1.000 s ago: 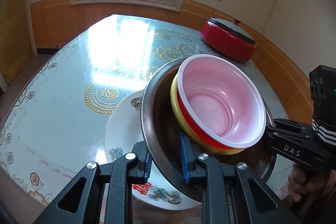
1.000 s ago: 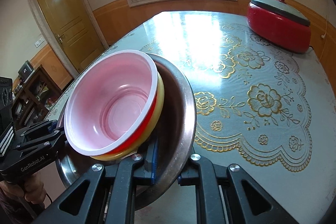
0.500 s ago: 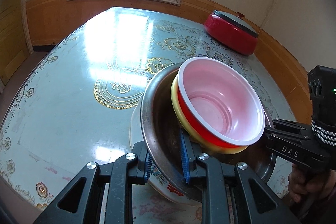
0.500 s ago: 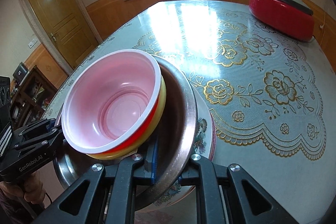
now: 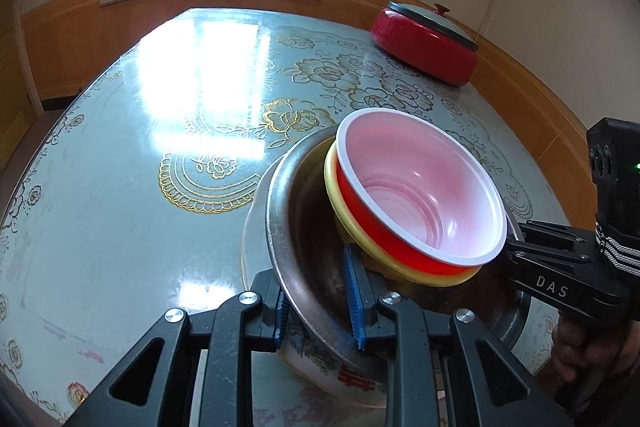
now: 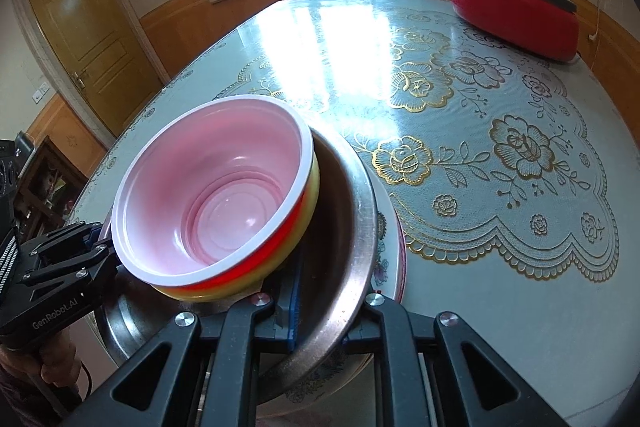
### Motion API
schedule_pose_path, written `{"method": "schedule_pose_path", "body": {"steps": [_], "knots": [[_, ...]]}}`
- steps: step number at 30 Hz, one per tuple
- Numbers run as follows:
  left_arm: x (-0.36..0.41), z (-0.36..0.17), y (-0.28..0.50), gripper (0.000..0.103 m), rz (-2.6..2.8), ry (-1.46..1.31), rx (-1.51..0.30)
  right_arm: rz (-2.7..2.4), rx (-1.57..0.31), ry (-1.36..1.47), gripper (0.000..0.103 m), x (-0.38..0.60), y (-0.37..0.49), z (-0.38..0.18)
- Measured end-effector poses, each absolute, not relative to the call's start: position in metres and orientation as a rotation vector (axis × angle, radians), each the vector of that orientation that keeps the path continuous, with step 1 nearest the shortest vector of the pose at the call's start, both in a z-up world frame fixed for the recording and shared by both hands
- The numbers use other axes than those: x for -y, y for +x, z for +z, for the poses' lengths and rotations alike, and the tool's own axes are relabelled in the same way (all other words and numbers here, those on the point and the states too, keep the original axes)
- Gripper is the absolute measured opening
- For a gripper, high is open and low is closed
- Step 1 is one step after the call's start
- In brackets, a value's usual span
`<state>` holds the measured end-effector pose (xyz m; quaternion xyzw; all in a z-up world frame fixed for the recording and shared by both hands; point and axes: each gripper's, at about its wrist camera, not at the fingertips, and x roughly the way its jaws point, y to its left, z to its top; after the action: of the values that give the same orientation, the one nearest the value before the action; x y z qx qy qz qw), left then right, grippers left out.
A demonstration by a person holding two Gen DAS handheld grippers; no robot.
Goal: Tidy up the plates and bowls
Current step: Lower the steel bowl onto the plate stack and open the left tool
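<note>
My left gripper (image 5: 320,311) has its jaws narrow on the near rim of the steel basin (image 5: 304,267), one blue pad inside the wall and one outside; they have just eased open a little, yet the rim sits between them and I cannot tell whether the pads have let go. My right gripper (image 6: 324,311) pinches the opposite rim of the same basin (image 6: 352,227), jaws nearly closed on the thin metal.

Inside the basin a red bowl (image 5: 420,195) with a white rim is nested in a yellow bowl (image 5: 340,203), and the pair leans to one side rather than sitting flat. Directly beneath the basin lies a flowered plate (image 6: 390,247), its edge showing past the basin on the counter (image 5: 120,187); I judge the basin rests on it or is about to.

Further out, a red lidded pot (image 6: 516,15) stands well apart near the far edge.

So the stack looks all but built: plate, basin, two bowls. What I judge is left is releasing both rims, and perhaps levelling the leaning bowls.
</note>
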<state>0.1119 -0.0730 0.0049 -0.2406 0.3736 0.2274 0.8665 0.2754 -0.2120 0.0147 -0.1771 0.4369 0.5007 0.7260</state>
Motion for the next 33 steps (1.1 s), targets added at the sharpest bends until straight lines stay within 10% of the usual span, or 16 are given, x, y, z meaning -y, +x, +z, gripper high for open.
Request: {"method": "schedule_pose_path", "body": {"steps": [33], "knots": [[0.072, 0.007, 0.1, 0.029, 0.346, -0.488, -0.773, 0.993, -0.97, -0.249, 0.024, 0.249, 0.258, 0.026]]}}
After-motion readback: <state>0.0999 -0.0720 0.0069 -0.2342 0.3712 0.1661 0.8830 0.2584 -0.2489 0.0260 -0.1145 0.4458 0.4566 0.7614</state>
